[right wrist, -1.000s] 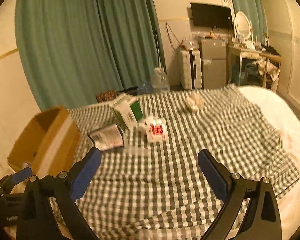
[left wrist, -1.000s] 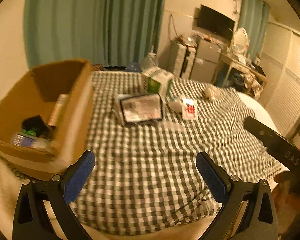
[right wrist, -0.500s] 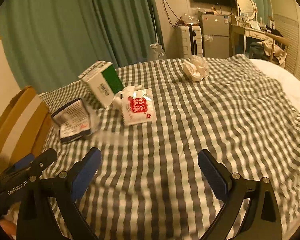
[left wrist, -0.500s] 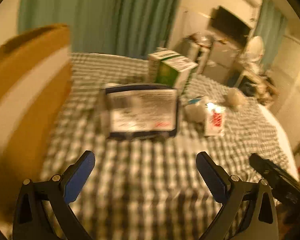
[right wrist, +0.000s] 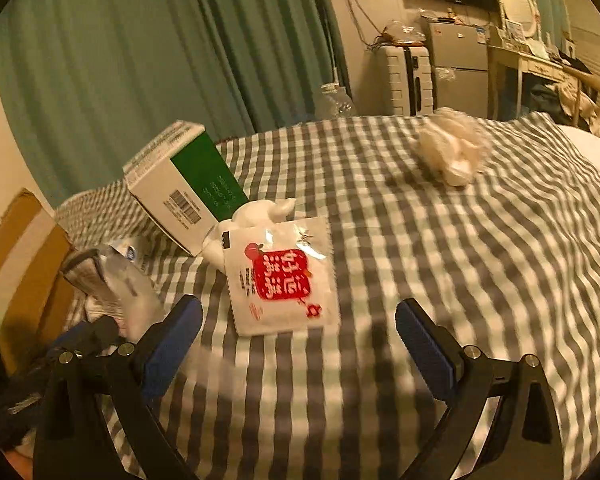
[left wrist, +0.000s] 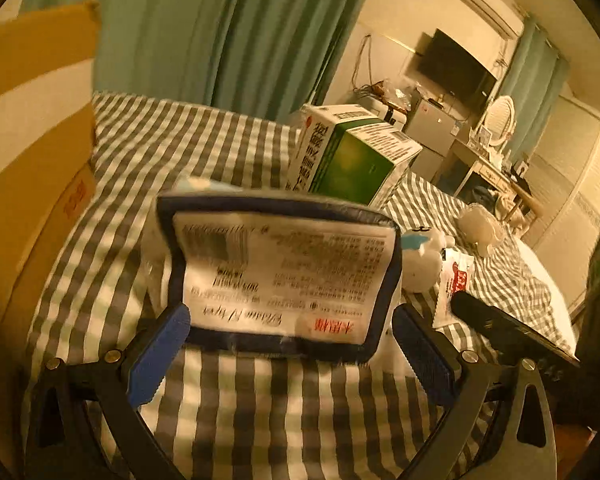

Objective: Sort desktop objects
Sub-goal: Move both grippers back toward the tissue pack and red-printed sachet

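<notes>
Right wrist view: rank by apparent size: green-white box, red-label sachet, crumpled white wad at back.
1. green-white box
2. red-label sachet, close behind it
3. crumpled white wad, farther from the camera, so its true size is unsure.

The cloth point(right wrist: 440, 264) was checked grey and white. A green-and-white carton point(right wrist: 184, 184) lay beside a white sachet point(right wrist: 282, 276) with a red label. The packet point(left wrist: 276, 276) had a dark blue border, the gripper pads point(left wrist: 156, 356) were blue, and the box point(left wrist: 28, 152) was tan.
</notes>
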Demonstrator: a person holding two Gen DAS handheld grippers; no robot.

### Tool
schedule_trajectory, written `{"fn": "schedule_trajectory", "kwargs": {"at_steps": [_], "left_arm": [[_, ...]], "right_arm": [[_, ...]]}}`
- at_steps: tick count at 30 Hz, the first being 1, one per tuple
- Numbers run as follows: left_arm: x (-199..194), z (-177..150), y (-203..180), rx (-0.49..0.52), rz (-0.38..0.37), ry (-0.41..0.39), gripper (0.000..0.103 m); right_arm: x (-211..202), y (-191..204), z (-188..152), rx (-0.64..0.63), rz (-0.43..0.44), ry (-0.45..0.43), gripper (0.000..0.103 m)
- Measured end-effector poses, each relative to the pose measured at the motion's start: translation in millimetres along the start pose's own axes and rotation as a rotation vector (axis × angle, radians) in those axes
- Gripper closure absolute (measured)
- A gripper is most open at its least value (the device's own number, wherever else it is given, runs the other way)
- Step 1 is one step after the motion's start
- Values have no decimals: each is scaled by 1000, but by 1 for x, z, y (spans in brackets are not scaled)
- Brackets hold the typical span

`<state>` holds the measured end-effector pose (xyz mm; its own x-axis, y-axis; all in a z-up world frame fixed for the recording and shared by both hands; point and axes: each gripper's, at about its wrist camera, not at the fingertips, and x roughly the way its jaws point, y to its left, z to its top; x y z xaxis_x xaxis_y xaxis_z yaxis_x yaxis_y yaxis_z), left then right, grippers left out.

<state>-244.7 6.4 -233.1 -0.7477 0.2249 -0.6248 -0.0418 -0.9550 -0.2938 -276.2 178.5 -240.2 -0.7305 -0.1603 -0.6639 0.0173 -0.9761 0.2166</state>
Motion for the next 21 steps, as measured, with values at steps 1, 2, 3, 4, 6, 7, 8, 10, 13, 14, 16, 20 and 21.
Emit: {"fn": "schedule_trajectory", "kwargs": {"at_steps": [1, 2, 3, 4, 6, 7, 8, 10, 13, 14, 16, 20, 21], "left_arm": [[1, 1, -2, 12, 2, -5, 0], [4, 2, -5, 30, 11, -3, 0], [7, 3, -7, 51, 26, 2, 0], [9, 4, -10, 64, 36, 3, 0], [13, 8, -11, 88, 48, -4, 0], [15, 9, -11, 91, 49, -3, 0], [16, 10, -10, 91, 49, 2, 0], [21, 10, -6, 83, 43, 14, 0], [26, 7, -1, 71, 33, 33, 0], [27, 7, 0, 70, 33, 35, 0], [29, 6, 0, 82, 43, 42, 0], [38, 7, -6, 122, 69, 57, 0], [41, 8, -7, 132, 74, 66, 0]], "right_arm": [[5, 3, 1, -8, 3, 9, 5], [10, 6, 0, -18, 1, 11, 5], [12, 8, 1, -26, -4, 10, 5], [14, 11, 1, -36, -7, 12, 5], [17, 17, 1, -61, -25, 10, 6], [19, 18, 1, -62, -31, 9, 6], [20, 17, 1, -54, -27, 10, 6], [19, 15, 0, -37, -19, 12, 6], [21, 16, -1, -39, -24, 13, 7], [22, 17, -2, -42, -27, 20, 11], [27, 18, -2, -46, -29, 35, 20], [27, 20, -3, -57, -47, 41, 36], [27, 21, -3, -61, -50, 42, 39]]}}
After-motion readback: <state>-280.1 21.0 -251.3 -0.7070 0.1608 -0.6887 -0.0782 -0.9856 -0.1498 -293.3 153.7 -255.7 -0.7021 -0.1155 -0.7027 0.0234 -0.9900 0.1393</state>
